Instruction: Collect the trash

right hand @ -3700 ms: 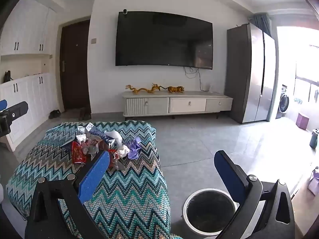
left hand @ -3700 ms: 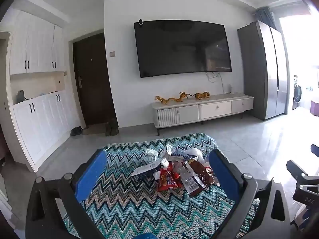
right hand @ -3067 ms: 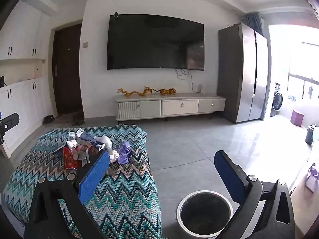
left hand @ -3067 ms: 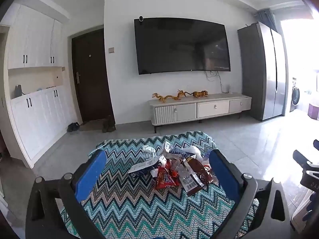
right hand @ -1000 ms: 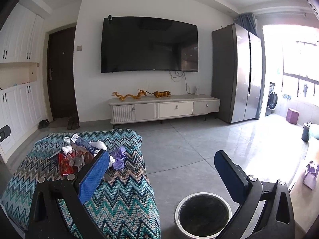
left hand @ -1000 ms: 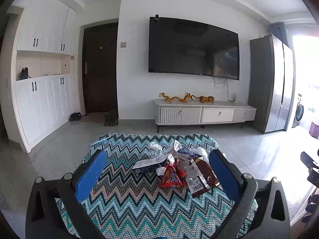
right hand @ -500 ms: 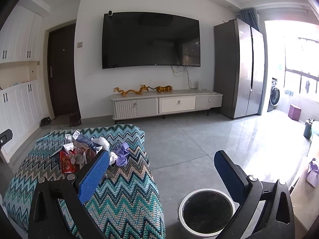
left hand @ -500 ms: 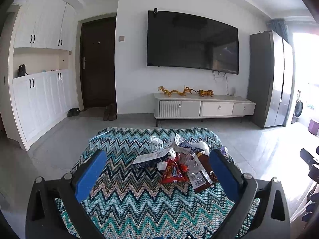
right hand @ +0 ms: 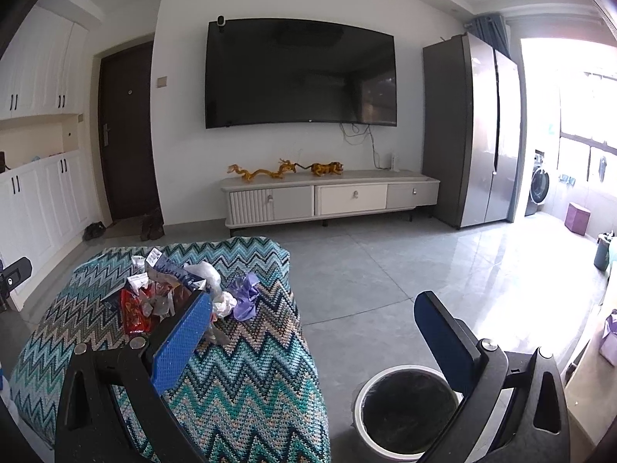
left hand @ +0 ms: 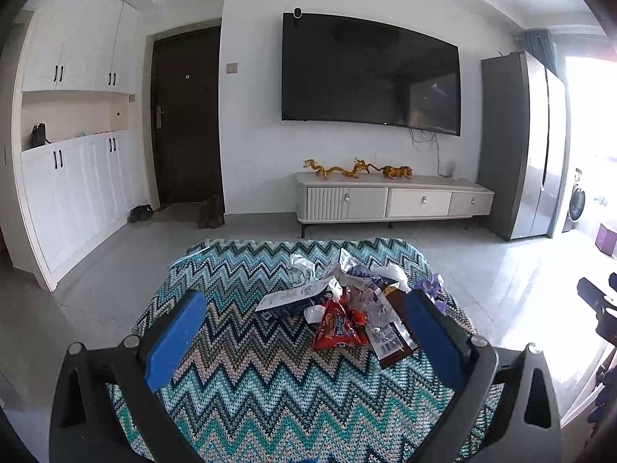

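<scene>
The trash [left hand: 347, 301] lies in a loose heap on the far right part of a zigzag-knit cover [left hand: 246, 370]. Nearest is a red snack packet [left hand: 334, 326], flat, with blue lettering. Just right of it lies a brown wrapper [left hand: 393, 337] with a white barcode label facing up. Left of the heap's middle a flat white paper with dark print [left hand: 295, 299] rests partly on a dark blue packet. Behind are crumpled clear plastic [left hand: 300, 266], a white crumpled wad [left hand: 391, 272] and a blue-white torn packet [right hand: 175, 270]. A crumpled purple piece [right hand: 245, 295] sits at the heap's right edge. A round bin [right hand: 405, 411] with a pale rim and dark inside stands upright on the floor, right of the cover.
</scene>
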Demonstrator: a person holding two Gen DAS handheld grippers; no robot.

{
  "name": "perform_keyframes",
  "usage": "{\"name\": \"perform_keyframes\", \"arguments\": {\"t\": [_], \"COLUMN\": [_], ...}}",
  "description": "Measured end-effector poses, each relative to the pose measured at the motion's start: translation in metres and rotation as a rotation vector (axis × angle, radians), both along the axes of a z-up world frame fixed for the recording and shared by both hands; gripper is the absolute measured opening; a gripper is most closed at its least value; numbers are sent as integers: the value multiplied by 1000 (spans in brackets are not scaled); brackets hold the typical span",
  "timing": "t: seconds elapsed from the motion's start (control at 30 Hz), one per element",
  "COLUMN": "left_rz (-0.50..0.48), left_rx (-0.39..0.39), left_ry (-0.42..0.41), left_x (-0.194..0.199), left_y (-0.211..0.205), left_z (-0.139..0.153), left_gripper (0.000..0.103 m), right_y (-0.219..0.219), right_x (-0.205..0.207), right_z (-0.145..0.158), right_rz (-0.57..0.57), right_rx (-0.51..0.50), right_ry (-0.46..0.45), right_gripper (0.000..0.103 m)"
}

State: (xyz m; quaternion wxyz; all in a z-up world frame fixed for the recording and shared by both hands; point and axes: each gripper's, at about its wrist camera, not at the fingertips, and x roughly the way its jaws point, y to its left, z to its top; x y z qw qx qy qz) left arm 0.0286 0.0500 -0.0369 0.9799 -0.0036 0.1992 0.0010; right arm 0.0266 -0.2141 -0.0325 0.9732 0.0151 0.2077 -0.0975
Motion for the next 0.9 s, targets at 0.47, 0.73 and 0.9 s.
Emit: {"name": "perform_keyframes", "arguments": {"t": [0.47,0.73,0.9], "left_rz": [18,53,93], "left_rx": [10,30,-2], "left_ry": [56,135,212], "left_x": [22,45,63], "left_y": [5,27,60], "left_z": [-19,-46,-66], "left_gripper": [103,103,103], "right_y": [0,2,2], "right_x": [23,45,62], "right_z": [-16,-29,-42], "right_rz": [36,77,96], "right_rx": [26,33,41], "right_ry": [46,99,140], "right_gripper": [103,103,103]}}
